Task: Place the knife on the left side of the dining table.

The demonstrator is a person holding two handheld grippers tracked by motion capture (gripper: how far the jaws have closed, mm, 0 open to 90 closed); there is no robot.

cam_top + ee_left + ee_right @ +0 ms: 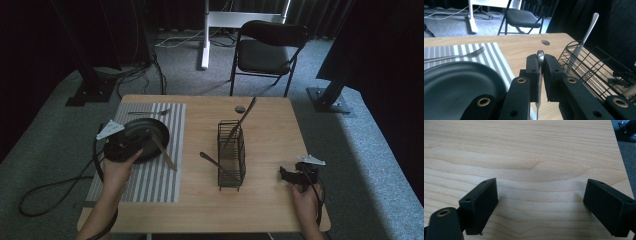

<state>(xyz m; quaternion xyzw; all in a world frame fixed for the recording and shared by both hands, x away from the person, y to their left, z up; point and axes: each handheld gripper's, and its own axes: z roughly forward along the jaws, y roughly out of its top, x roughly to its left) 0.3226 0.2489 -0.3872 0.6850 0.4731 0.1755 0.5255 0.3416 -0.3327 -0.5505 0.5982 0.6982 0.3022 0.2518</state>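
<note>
Left gripper view: the left tool (540, 75) clamps a knife (540, 56) beside the plate (456, 85) near the bench's left edge; lower it flat onto the striped mat (496, 56); the right tool (540, 205) rests wide open.

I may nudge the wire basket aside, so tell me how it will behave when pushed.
The wire basket is tall and narrow, so a high push would probably tip it; push low. Open wire suggests it is light and should slide easily on the smooth wooden table. The long utensil leaning out may swing or rattle.
</note>
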